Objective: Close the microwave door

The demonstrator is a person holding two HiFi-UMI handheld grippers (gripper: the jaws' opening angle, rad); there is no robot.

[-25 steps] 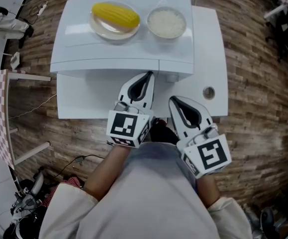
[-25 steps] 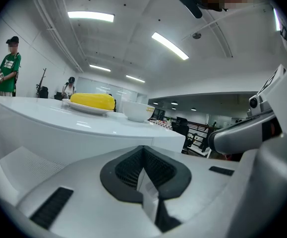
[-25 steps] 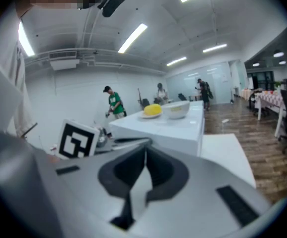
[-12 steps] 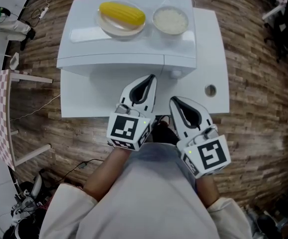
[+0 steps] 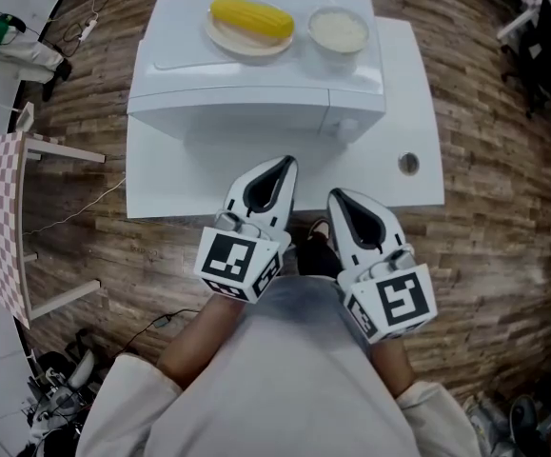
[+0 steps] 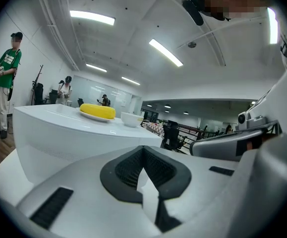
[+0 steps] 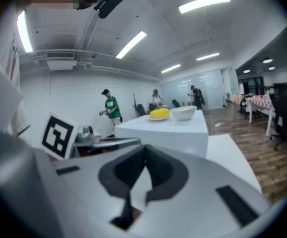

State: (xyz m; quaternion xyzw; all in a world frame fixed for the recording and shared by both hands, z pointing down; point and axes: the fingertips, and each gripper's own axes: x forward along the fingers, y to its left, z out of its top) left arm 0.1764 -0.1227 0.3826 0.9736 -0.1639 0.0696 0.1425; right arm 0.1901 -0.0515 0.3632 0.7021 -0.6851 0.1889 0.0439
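**Door looks shut, both grippers pulled back empty**

Over the last second you have drawn back from the microwave point(image 5: 256, 84). The tip of your left gripper point(image 5: 280, 165) was just in front of its near face a second ago; now a strip of bare desk point(image 5: 408, 112) lies between them. The microwave sits towards the far side of the desk. Its door point(image 5: 227, 122) takes up the left and middle of the near face and looks flush with the body, with no gap that I can see from above. I judge the closing done, and your retreat fits that. From this steep angle you can't confirm the latch, so a glance at the seam on the right side of the door is worth it.

Your left gripper has its jaws pressed together at the tip and nothing sits between them. It touches nothing and hangs above the near edge of the desk. Your right gripper point(image 5: 340, 198) is the same: jaws together, empty, just beside the left one and a little nearer to you.

On top of the microwave, the plate point(image 5: 246, 44) with the corn cob point(image 5: 251, 17) and the bowl point(image 5: 338, 29) to its right stand upright and undisturbed.
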